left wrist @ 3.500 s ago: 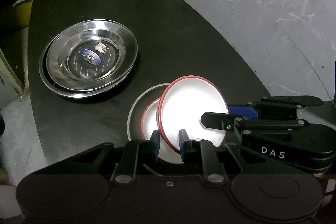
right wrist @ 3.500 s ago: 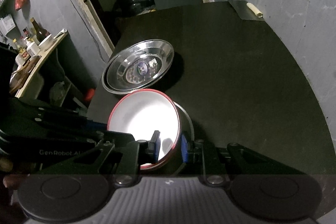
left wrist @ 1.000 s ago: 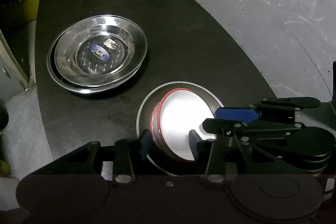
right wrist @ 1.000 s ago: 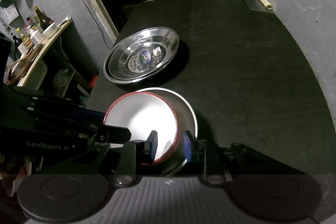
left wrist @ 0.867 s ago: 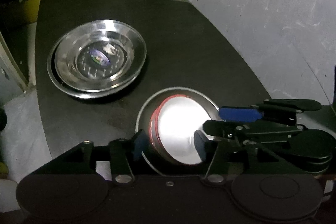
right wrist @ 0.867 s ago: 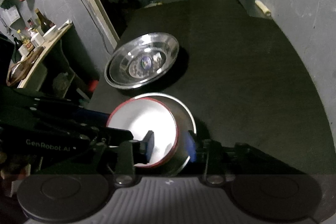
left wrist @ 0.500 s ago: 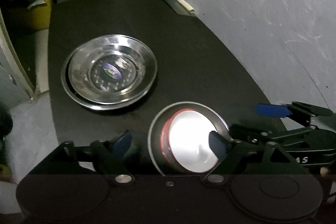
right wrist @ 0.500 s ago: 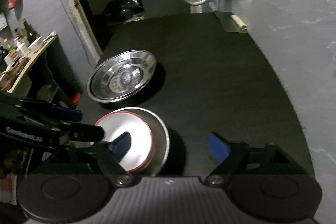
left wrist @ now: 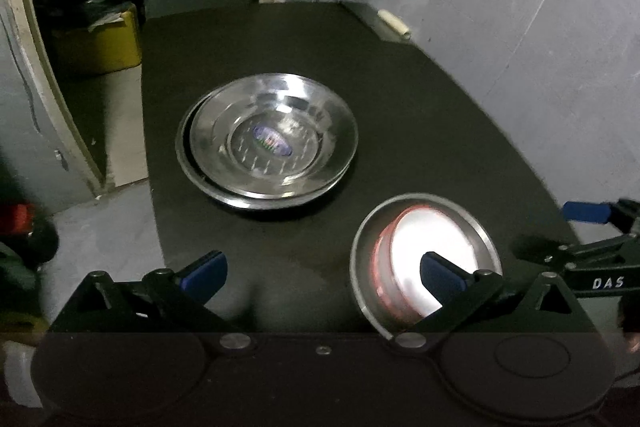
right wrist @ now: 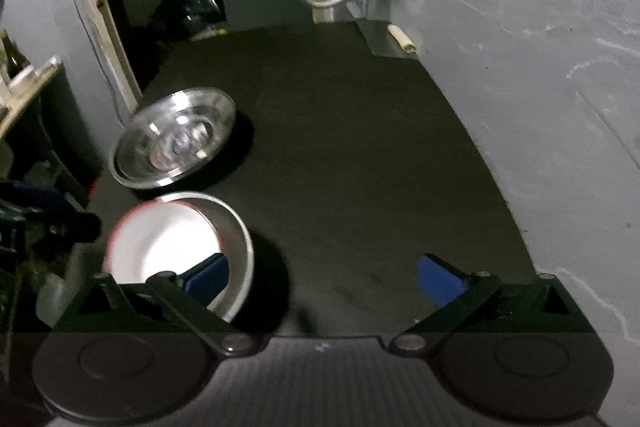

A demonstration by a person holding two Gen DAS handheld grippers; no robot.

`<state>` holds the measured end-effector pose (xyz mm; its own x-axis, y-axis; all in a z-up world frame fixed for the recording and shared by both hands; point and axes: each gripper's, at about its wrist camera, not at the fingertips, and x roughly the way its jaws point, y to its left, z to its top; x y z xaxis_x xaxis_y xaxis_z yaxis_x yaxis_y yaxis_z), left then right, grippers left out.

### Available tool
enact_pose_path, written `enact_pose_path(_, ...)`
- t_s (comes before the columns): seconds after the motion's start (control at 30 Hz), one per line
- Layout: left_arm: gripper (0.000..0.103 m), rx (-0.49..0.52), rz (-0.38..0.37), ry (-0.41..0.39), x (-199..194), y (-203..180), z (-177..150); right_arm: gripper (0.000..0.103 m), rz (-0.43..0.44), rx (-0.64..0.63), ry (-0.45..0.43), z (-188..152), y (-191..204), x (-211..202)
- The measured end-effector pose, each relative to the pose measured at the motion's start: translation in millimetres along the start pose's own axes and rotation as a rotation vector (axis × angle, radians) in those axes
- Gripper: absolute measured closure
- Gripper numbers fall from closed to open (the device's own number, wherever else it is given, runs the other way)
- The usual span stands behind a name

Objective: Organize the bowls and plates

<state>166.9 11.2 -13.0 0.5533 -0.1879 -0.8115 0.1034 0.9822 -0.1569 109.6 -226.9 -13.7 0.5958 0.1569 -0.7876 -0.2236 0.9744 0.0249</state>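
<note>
Two red-rimmed white bowls (left wrist: pixel 432 247) nested in steel bowl (left wrist: pixel 486 239) (both tongs opening wide, empty).

both the left gripper (left wrist: pixel 322 273) and the right gripper (right wrist: pixel 323 277) are matte black linkages with silver pivot screws, blue pads (left wrist: pixel 442 271) on the fingertips and round discs on the body, the right one ribbed and lettered "das" in white.
</note>
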Motion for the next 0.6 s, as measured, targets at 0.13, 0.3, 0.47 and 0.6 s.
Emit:
enact_pose_path(0.13, 0.001, 0.016, 0.019, 0.03, 4.4, -0.4, -3.9, 0.0, -0.008, -0.011, 0.03, -2.7, 0.4, 4.4)
enact_pose_path(0.3, 0.001, 0.01, 0.041, 0.052, 5.3, 2.0, -8.4, 0.0, -0.005, -0.024, 0.045, -2.6, 1.7, 7.3)
enact_pose_path(0.47, 0.001, 0.0, 0.083, 0.096, 11.8, 5.9, -14.2, 0.0, 0.001, -0.038, 0.081, -2.9, 2.5, 14.1)
enact_pose_path(0.6, 0.001, -0.013, 0.063, 0.095, 12.9, 2.9, -14.0, 0.0, 0.006, -0.051, 0.08, -2.2, 4.5, 14.4)
